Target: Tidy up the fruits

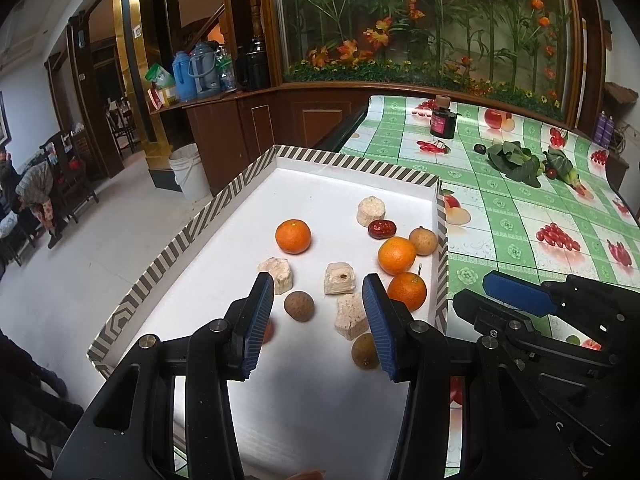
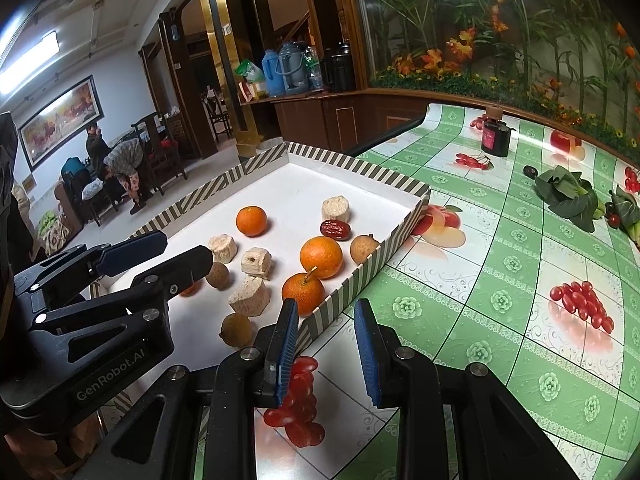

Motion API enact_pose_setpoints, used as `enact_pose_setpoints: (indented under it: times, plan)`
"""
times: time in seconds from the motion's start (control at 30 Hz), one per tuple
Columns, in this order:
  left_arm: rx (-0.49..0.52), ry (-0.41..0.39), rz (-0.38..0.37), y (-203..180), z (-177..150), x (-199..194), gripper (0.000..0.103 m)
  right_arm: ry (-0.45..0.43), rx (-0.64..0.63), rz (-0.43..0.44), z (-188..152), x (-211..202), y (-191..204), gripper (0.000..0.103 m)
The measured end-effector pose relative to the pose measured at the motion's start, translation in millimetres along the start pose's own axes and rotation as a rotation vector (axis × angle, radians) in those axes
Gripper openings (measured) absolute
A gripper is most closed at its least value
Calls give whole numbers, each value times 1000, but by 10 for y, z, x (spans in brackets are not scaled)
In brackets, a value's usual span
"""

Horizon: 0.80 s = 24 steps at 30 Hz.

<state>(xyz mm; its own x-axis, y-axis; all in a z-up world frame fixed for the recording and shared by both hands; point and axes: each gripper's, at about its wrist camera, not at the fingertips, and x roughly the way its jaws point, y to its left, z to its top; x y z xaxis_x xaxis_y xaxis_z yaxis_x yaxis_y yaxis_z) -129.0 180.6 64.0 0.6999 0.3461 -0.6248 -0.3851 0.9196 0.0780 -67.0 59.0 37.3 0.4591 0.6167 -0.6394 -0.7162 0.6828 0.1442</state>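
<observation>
In the tray [image 1: 224,204], three oranges [image 1: 293,236]

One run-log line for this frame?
tray: oranges, longans, date, pale chunks | left tongs: over tray, empty | right tongs: over tablecloth, empty

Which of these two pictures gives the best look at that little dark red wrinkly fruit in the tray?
The right wrist view: the red date lies in the open there, its wrinkled skin lit and nothing in front of it. The left wrist view shows the same date too, also unblocked, but darker, so its skin is harder to read.
</observation>
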Motion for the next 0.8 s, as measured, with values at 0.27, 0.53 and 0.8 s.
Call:
enact_pose_setpoints:
  times: [0.27, 0.53, 0.8]
  plan:
    - [0, 1, 0, 5, -7, 8, 46, 4, -2, 0, -7, 9, 10, 28]
    - [-3, 2, 1, 19, -19, 7, 46, 5, -2, 0, -9, 10, 13, 28]
    - [-4, 4, 0, 24, -16, 8, 46, 13, -5, 0, -40, 52, 21, 28]
